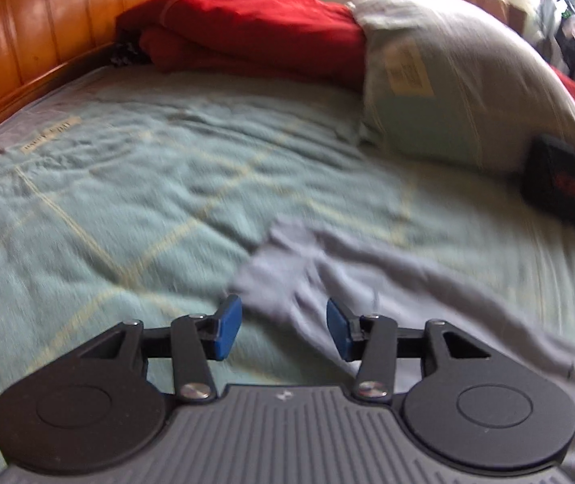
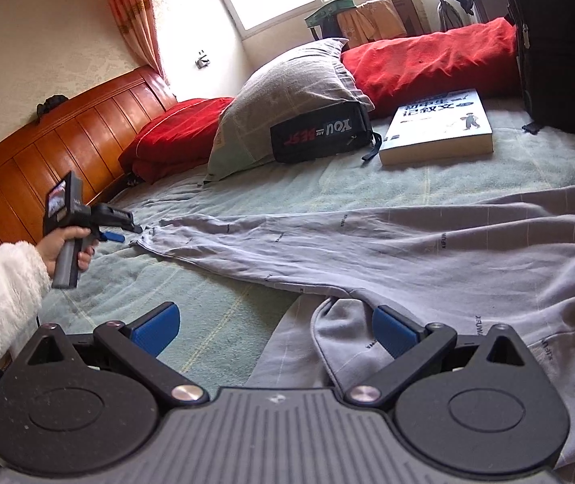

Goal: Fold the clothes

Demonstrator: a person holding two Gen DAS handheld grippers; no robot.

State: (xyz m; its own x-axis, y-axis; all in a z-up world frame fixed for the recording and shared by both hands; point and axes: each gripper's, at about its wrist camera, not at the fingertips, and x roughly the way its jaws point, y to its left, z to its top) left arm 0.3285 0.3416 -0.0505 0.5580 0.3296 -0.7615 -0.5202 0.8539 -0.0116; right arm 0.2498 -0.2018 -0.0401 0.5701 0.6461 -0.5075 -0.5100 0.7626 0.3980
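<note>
Spread wide, right gripper (image 2: 275, 328) over hem beside grey garment (image 2: 408, 250). Long axis from hem out to cuff (image 2: 154, 236); left gripper (image 2: 126, 232) nearer cuff, spread, empty, just short of it.

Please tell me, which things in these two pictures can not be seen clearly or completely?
- Grey sweatshirt: its right part is cut by the edge of the right wrist view; blurred in the left wrist view.
- Black bag: partly hidden under the grey pillow.
- Label on the bedsheet: blurred, unreadable.
- Left tongs: small, their opening unclear in the right wrist view.
</note>
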